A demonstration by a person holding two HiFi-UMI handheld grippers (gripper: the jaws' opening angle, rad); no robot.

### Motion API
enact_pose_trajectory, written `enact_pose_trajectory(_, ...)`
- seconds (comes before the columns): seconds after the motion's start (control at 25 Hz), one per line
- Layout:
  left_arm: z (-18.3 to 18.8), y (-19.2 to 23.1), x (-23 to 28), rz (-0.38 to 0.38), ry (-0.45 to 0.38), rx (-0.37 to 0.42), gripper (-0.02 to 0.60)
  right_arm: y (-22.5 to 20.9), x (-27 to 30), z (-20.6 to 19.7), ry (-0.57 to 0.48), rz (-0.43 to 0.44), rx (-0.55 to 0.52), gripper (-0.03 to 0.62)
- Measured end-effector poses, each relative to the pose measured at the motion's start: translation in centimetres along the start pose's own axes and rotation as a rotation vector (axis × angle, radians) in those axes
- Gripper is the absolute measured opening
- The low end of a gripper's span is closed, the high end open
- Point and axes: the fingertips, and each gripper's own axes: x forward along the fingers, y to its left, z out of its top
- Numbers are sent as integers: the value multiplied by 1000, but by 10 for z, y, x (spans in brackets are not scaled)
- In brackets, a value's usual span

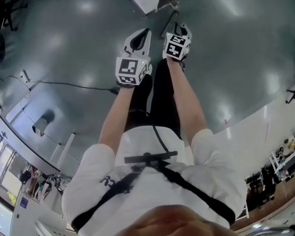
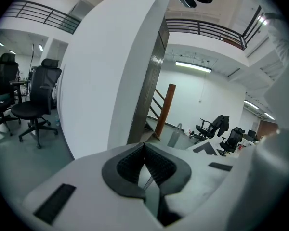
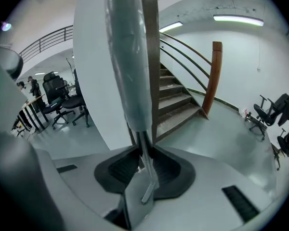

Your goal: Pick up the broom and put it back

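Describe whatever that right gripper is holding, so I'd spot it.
Start at the staircase beside the curved white wall. Before it, the right gripper clamps the broom handle: a thin metal rod widening into a grey sleeve, unlike the brown wooden post.

**A:** Dead ahead of the left gripper (image 2: pixel 144 147), a tall white wall panel (image 2: pixel 101 71) closes off the way.

**B:** Just past its edge there's a dark staircase (image 3: pixel 176 97), with a brown wooden stair post (image 3: pixel 213 76) at its foot.

**A:** There's room to the right of that post: glossy grey floor (image 1: pixel 226 58), wide open.

**B:** The left side is tighter. Black swivel office chairs (image 2: pixel 36 105) stand near the panel, and a thin black cable (image 1: pixel 69 85) lies across the floor.

**A:** The right gripper (image 3: pixel 143 153) has no gap to spare, because the grey plastic-sleeved broom shaft (image 3: pixel 127 57) fills its jaws and rises close beside the panel's edge.
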Motion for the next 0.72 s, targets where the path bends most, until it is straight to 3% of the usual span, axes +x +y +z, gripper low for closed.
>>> enact_pose_trajectory(0.48, -6, 16, 4, 36, -13, -38, 9, 62, 69, 57, -41, 149, -124, 95)
enact_pose_trajectory(0.72, -13, 14, 3, 31, -7, -48, 9, 73, 84, 57, -19, 177, -169, 95)
